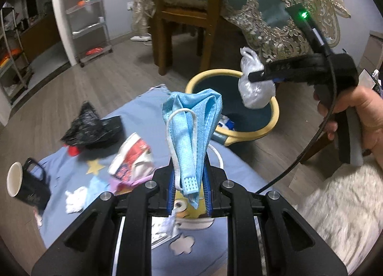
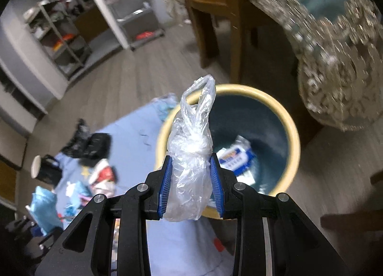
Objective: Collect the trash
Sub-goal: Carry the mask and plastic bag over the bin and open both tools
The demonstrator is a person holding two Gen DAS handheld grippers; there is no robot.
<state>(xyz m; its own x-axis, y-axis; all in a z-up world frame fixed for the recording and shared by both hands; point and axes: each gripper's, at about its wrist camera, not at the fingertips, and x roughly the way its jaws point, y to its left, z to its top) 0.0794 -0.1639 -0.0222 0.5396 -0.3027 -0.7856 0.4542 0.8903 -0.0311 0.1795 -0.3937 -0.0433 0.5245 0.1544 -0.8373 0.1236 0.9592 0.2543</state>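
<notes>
My left gripper (image 1: 189, 180) is shut on a folded blue face mask (image 1: 191, 127) and holds it up above the blue mat (image 1: 134, 113). My right gripper (image 2: 191, 168) is shut on a knotted clear plastic bag (image 2: 191, 161), held over the near rim of the yellow-rimmed dark bin (image 2: 292, 137). In the left wrist view the right gripper (image 1: 261, 75) holds the bag (image 1: 253, 91) above the bin (image 1: 268, 130). Blue-and-white packaging (image 2: 235, 156) lies inside the bin.
On the mat lie a crumpled black bag (image 1: 91, 127), a red-and-white wrapper (image 1: 134, 158), white tissue (image 1: 75, 199) and a tipped black cup (image 1: 26, 182). A wooden chair (image 1: 184, 12) and a lace-draped table (image 1: 287, 17) stand behind the bin. Shelving (image 1: 86, 12) stands at far left.
</notes>
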